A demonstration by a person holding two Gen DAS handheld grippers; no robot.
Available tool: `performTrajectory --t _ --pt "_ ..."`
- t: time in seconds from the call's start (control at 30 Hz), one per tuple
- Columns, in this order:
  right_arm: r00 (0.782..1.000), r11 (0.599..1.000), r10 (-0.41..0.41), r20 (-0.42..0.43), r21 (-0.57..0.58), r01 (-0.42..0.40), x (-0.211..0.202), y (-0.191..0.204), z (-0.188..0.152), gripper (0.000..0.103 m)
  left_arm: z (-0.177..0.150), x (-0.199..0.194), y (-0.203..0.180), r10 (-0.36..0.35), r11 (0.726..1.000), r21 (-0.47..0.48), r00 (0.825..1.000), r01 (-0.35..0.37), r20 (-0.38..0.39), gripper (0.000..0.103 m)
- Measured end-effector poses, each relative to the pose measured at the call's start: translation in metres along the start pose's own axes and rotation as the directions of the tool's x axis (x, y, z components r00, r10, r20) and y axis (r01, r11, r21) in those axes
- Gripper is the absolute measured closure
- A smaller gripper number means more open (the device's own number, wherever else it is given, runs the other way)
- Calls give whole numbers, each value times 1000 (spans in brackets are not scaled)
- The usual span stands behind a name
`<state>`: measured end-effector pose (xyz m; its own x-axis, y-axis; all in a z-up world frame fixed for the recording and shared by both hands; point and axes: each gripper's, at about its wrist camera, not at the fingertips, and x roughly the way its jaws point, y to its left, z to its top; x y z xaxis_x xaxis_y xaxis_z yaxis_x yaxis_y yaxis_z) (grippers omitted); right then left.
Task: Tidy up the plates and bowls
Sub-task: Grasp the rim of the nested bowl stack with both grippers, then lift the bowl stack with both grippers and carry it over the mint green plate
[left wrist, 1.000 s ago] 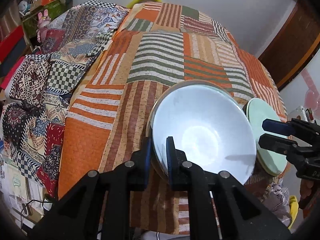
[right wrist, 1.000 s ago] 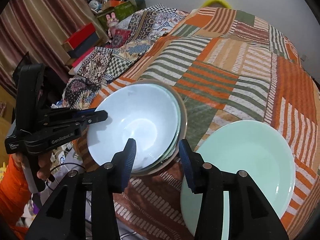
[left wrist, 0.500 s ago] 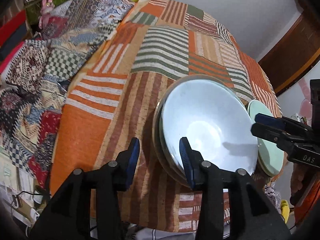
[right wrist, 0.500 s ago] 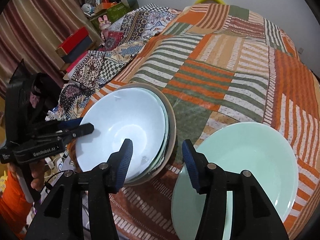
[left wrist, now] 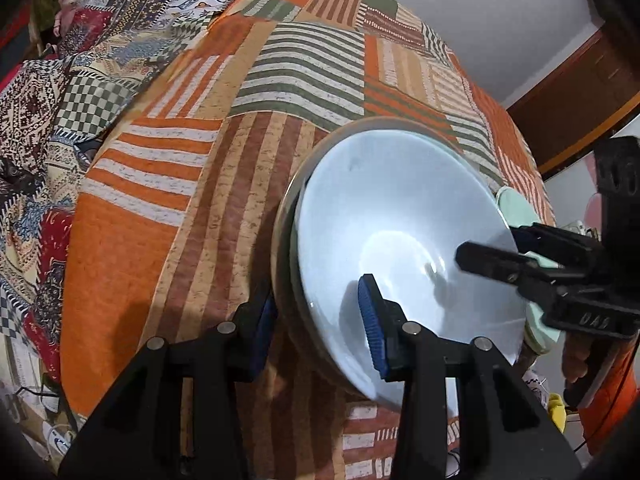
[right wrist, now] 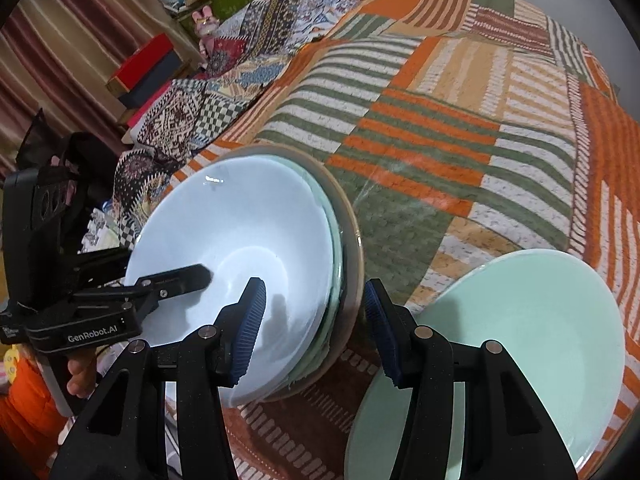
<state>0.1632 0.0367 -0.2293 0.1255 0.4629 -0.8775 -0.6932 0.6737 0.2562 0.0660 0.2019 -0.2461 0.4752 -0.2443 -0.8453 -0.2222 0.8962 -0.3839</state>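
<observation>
A pale blue bowl (left wrist: 400,232) (right wrist: 240,248) sits on top of a stack with a green dish and a tan plate (right wrist: 352,232) beneath, near the table's front edge. My left gripper (left wrist: 316,316) is open, its jaws straddling the stack's near rim. My right gripper (right wrist: 312,320) is open and straddles the stack's rim on the other side; it shows in the left wrist view (left wrist: 500,252). A mint green plate (right wrist: 520,340) lies to the right of the stack.
The table carries an orange, green and white patchwork cloth (right wrist: 460,120). A patterned quilt (left wrist: 80,80) hangs off its left side. Boxes and clutter (right wrist: 148,64) stand by the curtain. A wooden door (left wrist: 580,100) is at the right.
My left gripper let go of the blue bowl's rim and opened, then closed in around the whole stack. My right gripper moved left from the gap between the dishes onto the stack's rim.
</observation>
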Motion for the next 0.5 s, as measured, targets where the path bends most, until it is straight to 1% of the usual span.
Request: performTrajectory --t 0.1,0.27,0.5 --pt "1000 1000 5 -21 -7 -5 7 1 1 61 2 1 0 -7 1000 3 1000 7 1 66" --pt "1000 1000 -6 -15 -13 6 7 -1 1 67 2 0 1 -14 1000 6 1000 14 2 67" --pt "1000 1000 -16 -10 15 16 6 -4 2 74 1 -4 -6 13 1000 23 1000 -13 8 67"
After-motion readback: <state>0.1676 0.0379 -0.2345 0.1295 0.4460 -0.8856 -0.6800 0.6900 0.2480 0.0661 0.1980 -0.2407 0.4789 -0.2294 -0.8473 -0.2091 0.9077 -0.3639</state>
